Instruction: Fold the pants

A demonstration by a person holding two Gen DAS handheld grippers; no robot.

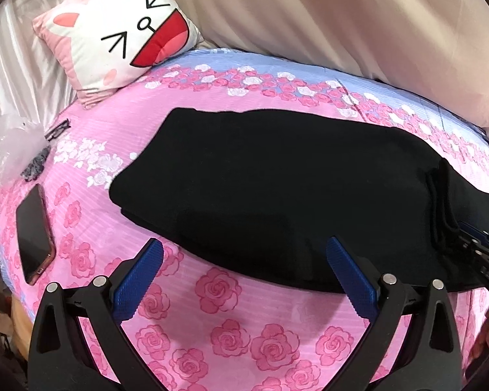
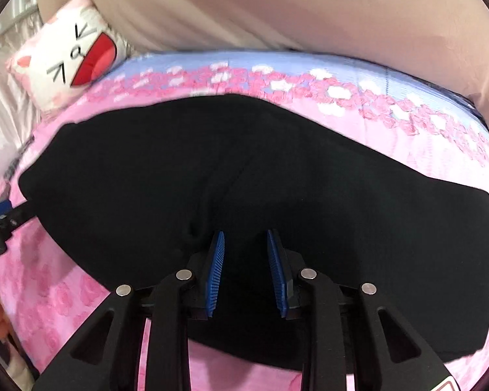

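Note:
Black pants (image 1: pixel 277 189) lie folded in layers on a pink rose-print bedspread (image 1: pixel 212 325). My left gripper (image 1: pixel 244 247) is open and empty, its blue pads at the near edge of the pants. In the right wrist view the pants (image 2: pixel 277 179) fill the middle. My right gripper (image 2: pixel 245 238) hovers over them with its jaws partly open and nothing between them. The right gripper also shows at the right edge of the left wrist view (image 1: pixel 482 254), by the pants' right end. The left gripper shows at the left edge of the right wrist view (image 2: pixel 0 221).
A cat-face pillow (image 1: pixel 120 32) leans at the head of the bed. A phone (image 1: pixel 36 231) lies on the left of the bedspread, with glasses (image 1: pixel 57 130) and a clear plastic bag (image 1: pixel 13 153) beyond it. Beige curtains (image 1: pixel 342 16) hang behind the bed.

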